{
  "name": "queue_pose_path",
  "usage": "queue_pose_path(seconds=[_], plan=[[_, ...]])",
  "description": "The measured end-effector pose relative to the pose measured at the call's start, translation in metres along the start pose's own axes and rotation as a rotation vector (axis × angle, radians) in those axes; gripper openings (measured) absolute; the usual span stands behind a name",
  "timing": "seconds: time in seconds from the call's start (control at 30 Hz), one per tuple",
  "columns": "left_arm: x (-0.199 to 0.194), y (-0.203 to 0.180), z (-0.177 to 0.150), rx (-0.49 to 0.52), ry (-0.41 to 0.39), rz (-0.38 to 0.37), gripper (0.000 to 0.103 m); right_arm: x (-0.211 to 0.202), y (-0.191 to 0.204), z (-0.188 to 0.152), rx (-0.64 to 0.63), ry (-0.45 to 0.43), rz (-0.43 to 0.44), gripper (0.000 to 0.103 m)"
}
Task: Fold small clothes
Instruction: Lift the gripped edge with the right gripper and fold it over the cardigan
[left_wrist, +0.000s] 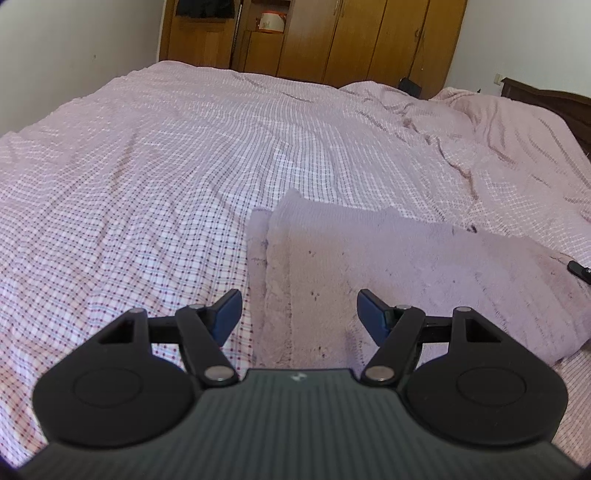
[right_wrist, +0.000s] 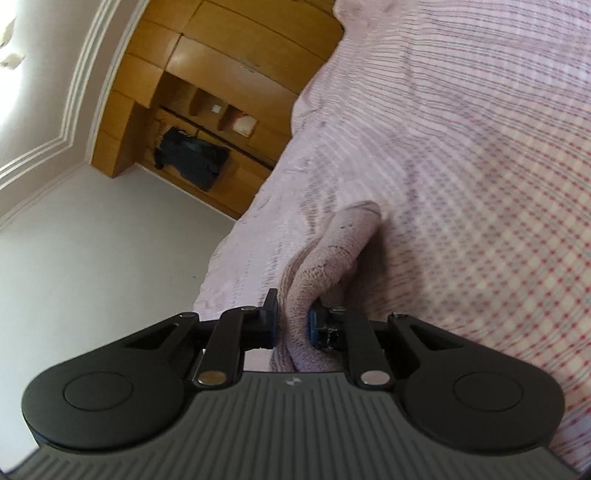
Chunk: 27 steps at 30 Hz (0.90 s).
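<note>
Fleece first: the small pink fleece garment (left_wrist: 388, 266) lies on the near right part of the bed, spread over the checked pink bedsheet (left_wrist: 147, 166), and it already shows doubled layers along its left edge, one stepped just inside the other. So at least one fold looks done, I'd judge, though the piece is still broad and slants away to the right, and more folding seems to be left before it makes a tidy small packet.

Now the grip. In the right wrist view, the right gripper (right_wrist: 291, 325) is clenched on a bunched edge of that fleece; the fabric fills the narrow gap between the blue pads and bulges out beyond them in a rounded hump. That camera is rolled well over, with the bed running up the right of the picture. A dark tip at the far right edge of the left wrist view, beside the garment, may be part of it, but it is too small to say.

Over to the left gripper (left_wrist: 299, 314): released, jaws standing wide, hovering at the garment's near left edge. Its right pad is over the fleece, its left pad over bare sheet, and nothing is pinched between them.

Farther off, the rumpled quilt (left_wrist: 498, 129) sits at the far right, and the wooden wardrobe (left_wrist: 351, 37) stands behind the bed.
</note>
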<state>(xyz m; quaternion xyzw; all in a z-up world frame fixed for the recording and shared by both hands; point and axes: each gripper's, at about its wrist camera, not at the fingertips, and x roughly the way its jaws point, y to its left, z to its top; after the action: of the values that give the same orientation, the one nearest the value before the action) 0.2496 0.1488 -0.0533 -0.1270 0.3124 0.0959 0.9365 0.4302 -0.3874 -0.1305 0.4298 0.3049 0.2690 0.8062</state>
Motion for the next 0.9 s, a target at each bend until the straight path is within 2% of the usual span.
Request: queue_pose_path(seconds=[0.1,0.3,0.4,0.53,0.67,0.73,0.9], plan=[[-0.005,0.001,0.004,-0.006,-0.008,-0.007,0.07,0.002,0.01,-0.006,0.036,-0.014,0.007,0.016],[-0.013,0.005,0.011,0.003,-0.032,-0.025,0.07,0.01,0.034,-0.017,0.034,-0.047,-0.037,0.016],[-0.014,0.015,0.013,-0.033,-0.027,-0.021,0.07,0.012,0.046,-0.021,0.04,-0.053,-0.059,0.016],[-0.02,0.03,0.018,-0.093,-0.036,-0.036,0.07,0.019,0.072,-0.022,0.011,-0.038,-0.078,0.016],[-0.024,0.034,0.023,-0.079,-0.045,-0.031,0.07,0.027,0.097,-0.026,0.005,-0.016,-0.098,0.016],[-0.027,0.037,0.025,-0.067,-0.052,-0.027,0.07,0.033,0.113,-0.028,-0.003,-0.025,-0.134,0.016],[-0.039,0.05,0.028,-0.121,-0.068,-0.056,0.07,0.049,0.155,-0.042,-0.027,-0.046,-0.198,0.016]])
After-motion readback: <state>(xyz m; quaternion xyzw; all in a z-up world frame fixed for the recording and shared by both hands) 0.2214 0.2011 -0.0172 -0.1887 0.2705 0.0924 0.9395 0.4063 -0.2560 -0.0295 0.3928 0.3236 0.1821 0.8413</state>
